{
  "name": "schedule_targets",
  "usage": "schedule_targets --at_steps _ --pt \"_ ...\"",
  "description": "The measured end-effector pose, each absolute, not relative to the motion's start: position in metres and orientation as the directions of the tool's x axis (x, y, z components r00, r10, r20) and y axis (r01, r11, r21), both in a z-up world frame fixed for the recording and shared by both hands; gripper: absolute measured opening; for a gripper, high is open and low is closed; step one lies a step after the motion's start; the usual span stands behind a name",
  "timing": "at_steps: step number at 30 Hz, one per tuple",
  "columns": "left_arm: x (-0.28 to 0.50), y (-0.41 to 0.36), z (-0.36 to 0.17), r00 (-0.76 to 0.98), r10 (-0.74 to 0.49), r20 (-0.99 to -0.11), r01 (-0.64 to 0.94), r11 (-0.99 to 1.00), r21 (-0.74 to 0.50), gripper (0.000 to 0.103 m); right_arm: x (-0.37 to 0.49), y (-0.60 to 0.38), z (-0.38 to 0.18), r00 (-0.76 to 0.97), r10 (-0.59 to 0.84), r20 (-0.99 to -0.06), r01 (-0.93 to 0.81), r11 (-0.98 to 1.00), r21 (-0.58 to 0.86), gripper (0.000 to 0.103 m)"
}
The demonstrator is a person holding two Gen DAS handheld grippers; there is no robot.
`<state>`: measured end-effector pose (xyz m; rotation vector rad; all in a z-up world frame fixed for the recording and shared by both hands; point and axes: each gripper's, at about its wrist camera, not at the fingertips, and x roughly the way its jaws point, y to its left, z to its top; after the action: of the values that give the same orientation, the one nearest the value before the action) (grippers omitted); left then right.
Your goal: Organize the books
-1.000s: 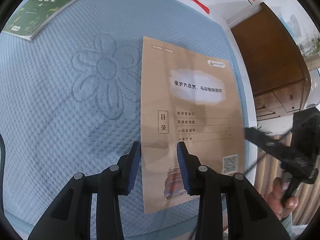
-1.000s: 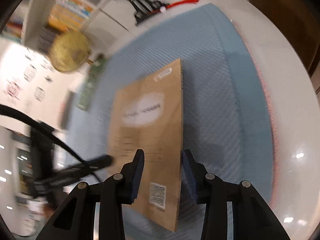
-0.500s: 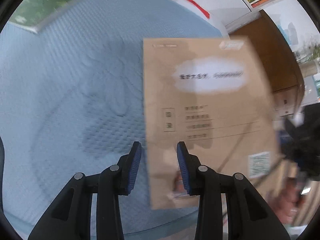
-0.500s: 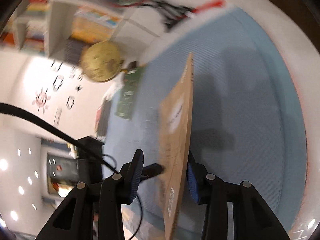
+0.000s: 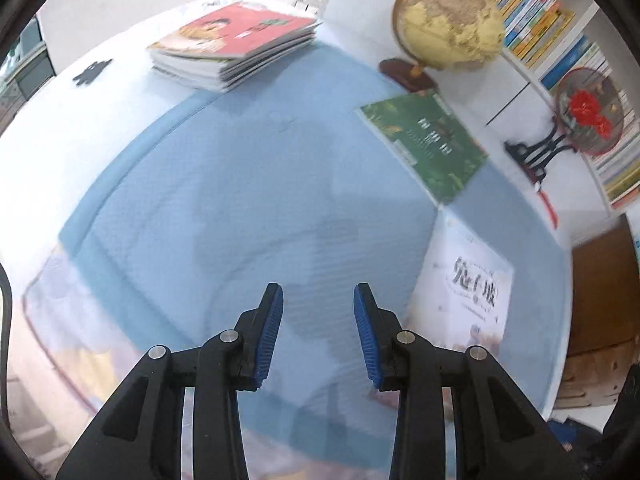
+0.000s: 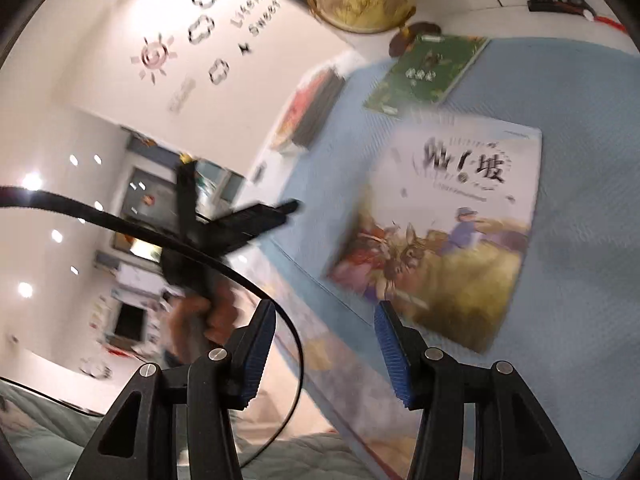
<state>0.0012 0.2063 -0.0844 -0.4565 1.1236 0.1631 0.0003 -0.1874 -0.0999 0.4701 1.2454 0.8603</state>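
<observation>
left gripper (image 6: 256,220) motion-blurred, picture book (image 5: 464,296) smeared

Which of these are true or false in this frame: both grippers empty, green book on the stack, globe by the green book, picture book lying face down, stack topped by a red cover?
1. Both grippers are empty: true. The left gripper and right gripper stand open on nothing.
2. The green book is on the stack of books: false, it lies apart on the blue mat.
3. The globe stands by the green book: true.
4. The picture book lies face down: false, its illustrated cover faces up.
5. A red cover tops the stack: true.
</observation>
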Motion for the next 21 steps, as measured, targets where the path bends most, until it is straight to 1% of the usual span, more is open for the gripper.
schedule_targets --at_steps 2,3,5,6,10,12,13,15,17,18,19,20,21 --pt "0.001 0.193 -0.095 0.404 -0.140 -0.904 -0.317 0.906 -0.282 0.033 0.005 -0.181 -0.110 0.082 0.729 -0.680 -0.307 0.667 0.679 0.050" --pt "0.003 0.184 -0.102 0.385 -0.156 -0.910 -0.289 0.916 -0.279 0.033 0.009 -0.180 -0.118 0.099 0.672 -0.734 -0.301 0.723 0.622 0.050" --pt "0.007 0.164 -0.115 0.355 -0.173 -0.919 -0.242 0.932 -0.269 0.033 0.019 -0.182 -0.131 0.112 0.595 -0.796 -0.274 0.789 0.551 0.050" --pt "0.010 0.150 -0.125 0.332 -0.193 -0.923 -0.212 0.938 -0.273 0.033 0.025 -0.184 -0.138 0.113 0.571 -0.813 -0.251 0.808 0.533 0.050" --pt "0.029 0.120 -0.150 0.275 -0.228 -0.934 -0.178 0.943 -0.282 0.033 0.041 -0.206 -0.165 0.133 0.505 -0.853 -0.173 0.859 0.481 0.050" --pt "0.034 0.110 -0.147 0.284 -0.217 -0.934 -0.149 0.952 -0.266 0.033 0.045 -0.214 -0.175 0.131 0.483 -0.866 -0.134 0.874 0.467 0.050" --pt "0.037 0.104 -0.146 0.269 -0.238 -0.934 -0.129 0.952 -0.279 0.034 0.047 -0.216 -0.181 0.124 0.465 -0.877 -0.107 0.884 0.454 0.050" --pt "0.037 0.099 -0.146 0.257 -0.250 -0.933 -0.114 0.951 -0.286 0.034 0.047 -0.219 -0.189 0.101 0.447 -0.889 -0.076 0.894 0.441 0.050" --pt "0.038 0.085 -0.147 0.247 -0.283 -0.927 -0.076 0.948 -0.310 0.034 0.043 -0.220 -0.189 0.118 0.455 -0.883 -0.081 0.890 0.448 0.050" --pt "0.037 0.078 -0.146 0.238 -0.320 -0.917 -0.054 0.938 -0.341 0.034 0.041 -0.219 -0.185 0.144 0.446 -0.883 -0.099 0.895 0.435 0.050" --pt "0.034 0.070 -0.147 0.227 -0.356 -0.906 -0.029 0.928 -0.372 0.034 0.040 -0.217 -0.181 0.170 0.425 -0.889 -0.122 0.905 0.408 0.048" --pt "0.032 0.058 -0.147 0.219 -0.367 -0.904 0.000 0.927 -0.376 0.034 0.041 -0.215 -0.177 0.190 0.399 -0.897 -0.139 0.915 0.378 0.048" --pt "0.031 0.048 -0.147 0.217 -0.350 -0.911 0.026 0.935 -0.353 0.034 0.042 -0.214 -0.175 0.209 0.357 -0.910 -0.156 0.931 0.330 0.047"
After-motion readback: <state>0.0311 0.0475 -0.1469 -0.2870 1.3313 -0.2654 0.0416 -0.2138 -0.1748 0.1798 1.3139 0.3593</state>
